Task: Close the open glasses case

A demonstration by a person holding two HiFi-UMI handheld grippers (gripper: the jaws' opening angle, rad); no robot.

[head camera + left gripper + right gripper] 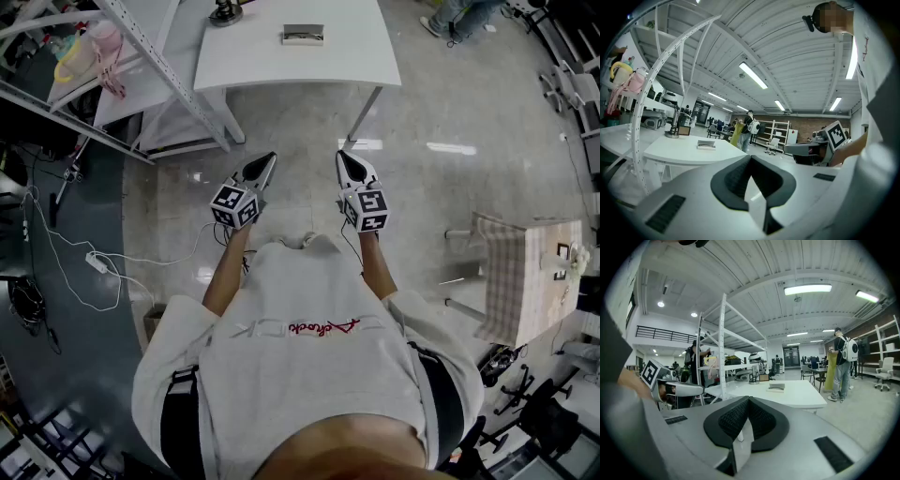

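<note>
A small grey glasses case [303, 35] lies on the white table [356, 56] at the far side of the head view, well beyond both grippers. It also shows far off in the left gripper view, glasses case [706, 145], and in the right gripper view, glasses case [776, 387]; whether its lid is up is too small to tell. My left gripper [265, 161] and right gripper [343, 157] are held side by side over the floor, short of the table, both shut on nothing. The jaws meet at their tips in each gripper view: left gripper [750, 159], right gripper [748, 399].
A dark lamp base [225, 13] stands on the table's far left. A metal shelf rack [141, 66] with bags runs along the left. White cables [84, 262] trail on the floor at left. A small table with a checked cloth [525, 277] stands to the right. People stand in the distance.
</note>
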